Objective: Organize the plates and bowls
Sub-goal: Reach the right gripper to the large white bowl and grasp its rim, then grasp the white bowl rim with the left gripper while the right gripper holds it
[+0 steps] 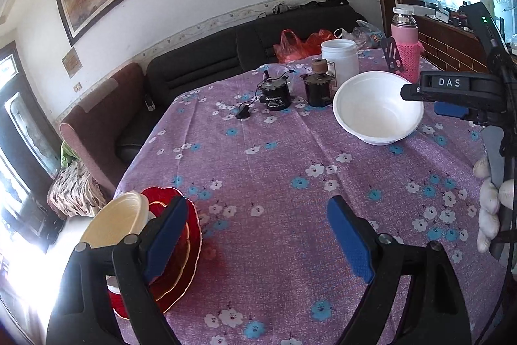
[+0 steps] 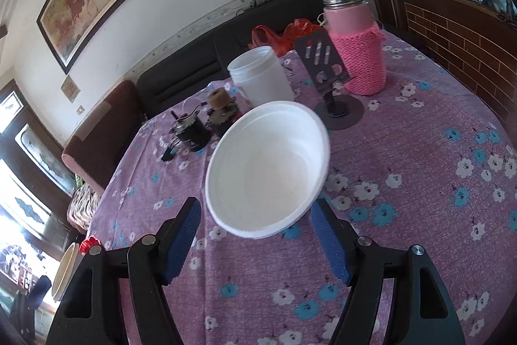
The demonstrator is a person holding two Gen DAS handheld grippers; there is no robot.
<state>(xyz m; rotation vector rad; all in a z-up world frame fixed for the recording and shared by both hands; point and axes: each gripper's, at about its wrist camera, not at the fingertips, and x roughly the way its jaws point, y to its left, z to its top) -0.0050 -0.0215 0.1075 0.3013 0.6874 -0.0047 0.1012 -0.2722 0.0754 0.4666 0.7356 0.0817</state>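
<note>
From where I'm driving this, the white bowl (image 2: 269, 170) sits upright on the purple flowered tablecloth (image 2: 404, 183), just ahead of my right gripper (image 2: 257, 243); its 2 blue pads are spread wide with nothing between them, and the jaws are not touching the bowl. My left gripper (image 1: 258, 243) is spread wide too, over bare cloth, holding nothing. Beside its left finger, at the table edge, there's a cream bowl (image 1: 116, 220) resting tilted on a stack of red plates (image 1: 181, 264). Behind the white bowl stand a white jar (image 2: 260, 76), a pink flask (image 2: 355, 47), a phone stand (image 2: 329, 86) and 2 small motors (image 2: 206, 126).
</note>
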